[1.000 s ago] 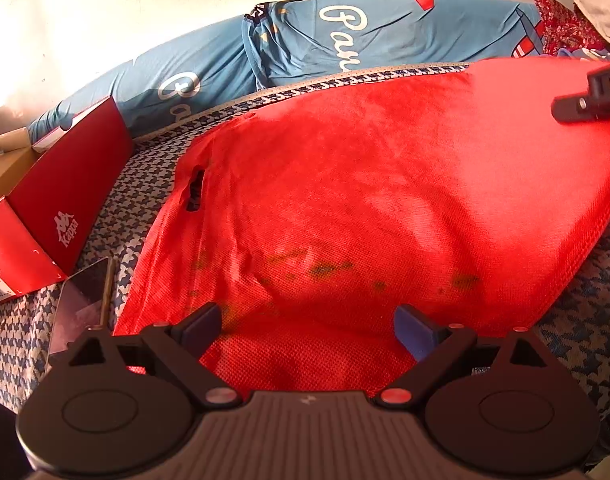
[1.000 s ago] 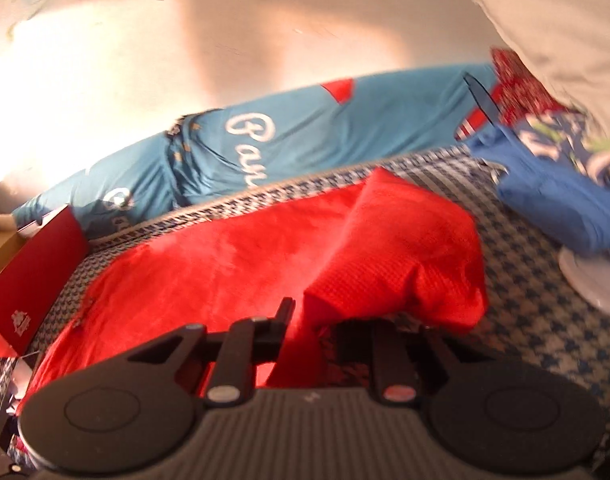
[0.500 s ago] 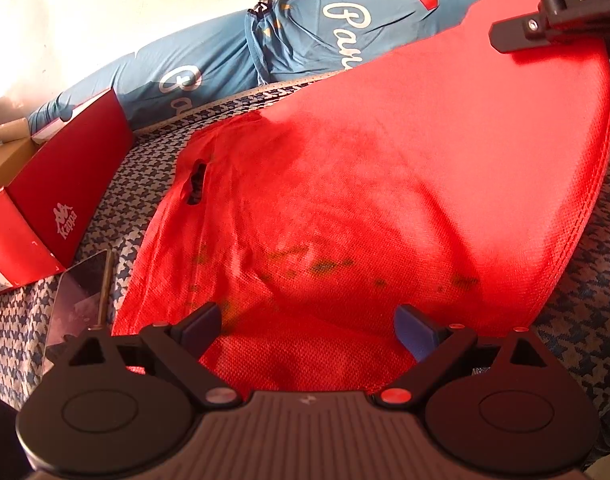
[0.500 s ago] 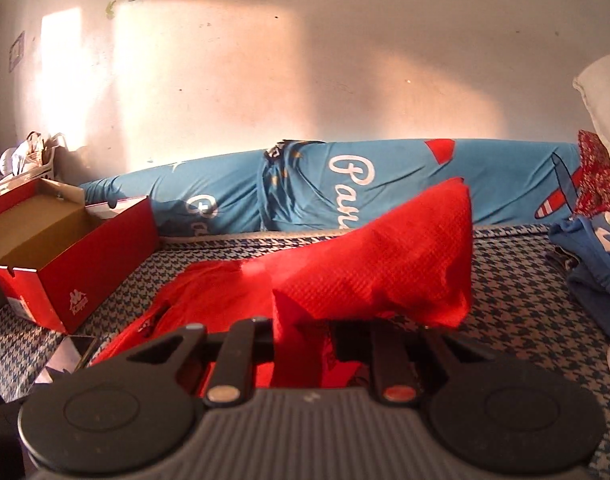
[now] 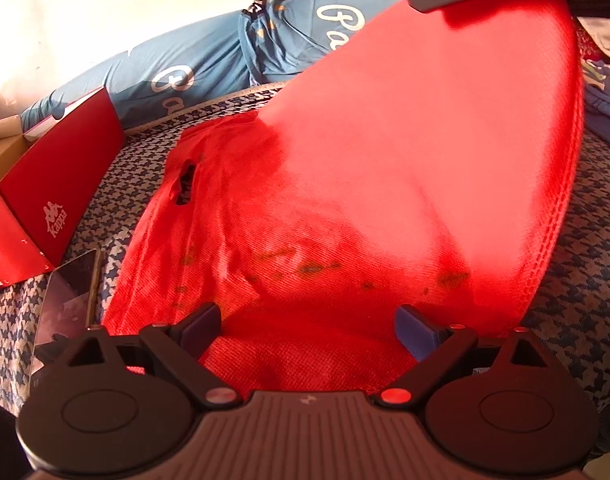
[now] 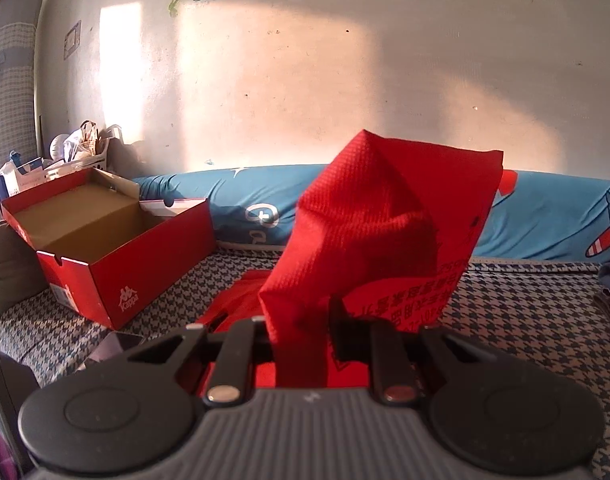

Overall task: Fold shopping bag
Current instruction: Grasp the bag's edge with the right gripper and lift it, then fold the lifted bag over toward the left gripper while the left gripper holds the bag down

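Since 1 second earlier, the right gripper [image 6: 301, 344] had carried its pinched corner of the red shopping bag [image 5: 385, 168] up off the bed [image 5: 585, 248] and over toward the bag's middle, so that side stood as a raised sheet. Its jaws were pressed together on the fabric. The left gripper [image 5: 309, 324] had kept still at the bed's near edge, jaws spread wide above the bag's near hem, gripping nothing. The bag's handle end lay flat toward the bed's left side.

With only 1 corner held, the lifted half could sag or twist and land crooked; the unpinned near hem could drag along, as the left jaws were not clamping it.

At the bed's left edge, the red shoe box [image 6: 105, 240] stood open, looking empty inside. A phone [image 5: 65, 300] lay beside it.
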### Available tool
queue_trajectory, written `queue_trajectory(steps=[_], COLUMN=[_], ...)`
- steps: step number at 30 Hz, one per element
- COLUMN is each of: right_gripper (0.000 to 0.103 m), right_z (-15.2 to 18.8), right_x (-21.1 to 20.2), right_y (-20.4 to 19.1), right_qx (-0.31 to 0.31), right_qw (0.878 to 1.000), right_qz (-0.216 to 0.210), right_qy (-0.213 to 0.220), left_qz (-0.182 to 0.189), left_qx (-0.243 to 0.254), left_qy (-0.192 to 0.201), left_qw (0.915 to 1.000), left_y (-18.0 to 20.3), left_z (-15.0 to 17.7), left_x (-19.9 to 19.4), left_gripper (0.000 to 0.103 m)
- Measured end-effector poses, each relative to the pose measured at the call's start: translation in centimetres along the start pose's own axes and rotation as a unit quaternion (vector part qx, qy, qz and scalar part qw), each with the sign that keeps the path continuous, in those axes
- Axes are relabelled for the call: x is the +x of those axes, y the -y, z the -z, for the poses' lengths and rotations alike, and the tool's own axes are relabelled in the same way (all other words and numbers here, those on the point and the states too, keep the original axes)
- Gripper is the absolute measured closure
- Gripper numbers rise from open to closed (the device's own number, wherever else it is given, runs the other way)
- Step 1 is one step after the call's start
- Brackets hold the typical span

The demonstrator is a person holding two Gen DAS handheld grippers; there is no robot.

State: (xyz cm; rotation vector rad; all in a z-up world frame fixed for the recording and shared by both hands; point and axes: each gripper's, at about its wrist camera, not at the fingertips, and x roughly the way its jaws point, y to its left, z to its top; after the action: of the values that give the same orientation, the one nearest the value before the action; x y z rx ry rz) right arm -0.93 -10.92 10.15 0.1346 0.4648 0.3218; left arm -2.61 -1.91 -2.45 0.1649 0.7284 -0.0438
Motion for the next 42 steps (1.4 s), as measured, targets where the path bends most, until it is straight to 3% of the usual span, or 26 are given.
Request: queue_trajectory(steps=[9, 16, 25, 42], right_gripper=[0.087, 0.087, 0.086, 0.086], right_z=[-0.1, 0.3, 1.4, 4.1], right_x=[1.2, 1.8, 3.1, 5.3], right_y=[-2.1, -3.1, -4.7, -5.4], right_qx=[-0.037, -0.064, -0.094, -0.114], right_qw=[0.998, 0.995, 0.987, 0.972], right_qz=[-0.041, -0.077, -0.121, -0.161], right_qy=[-0.011, -0.026, -0.056, -0.127], left_qz=[0.007, 0.015, 0.011, 0.018], left_qx=[-0.015, -0.05, -0.026, -0.03], left_qy=[-0.011, -0.005, 0.023, 0.023], left_qw=[0.9998, 0.9986, 0.9993, 0.9991], left_y=[-0.5, -2.0, -2.6, -3.1], left_z=[0.1, 0.3, 1.3, 1.6], left_x=[-0.7, -3.6, -7.3, -7.8], left_gripper=[0.009, 0.009, 0.008, 0.008])
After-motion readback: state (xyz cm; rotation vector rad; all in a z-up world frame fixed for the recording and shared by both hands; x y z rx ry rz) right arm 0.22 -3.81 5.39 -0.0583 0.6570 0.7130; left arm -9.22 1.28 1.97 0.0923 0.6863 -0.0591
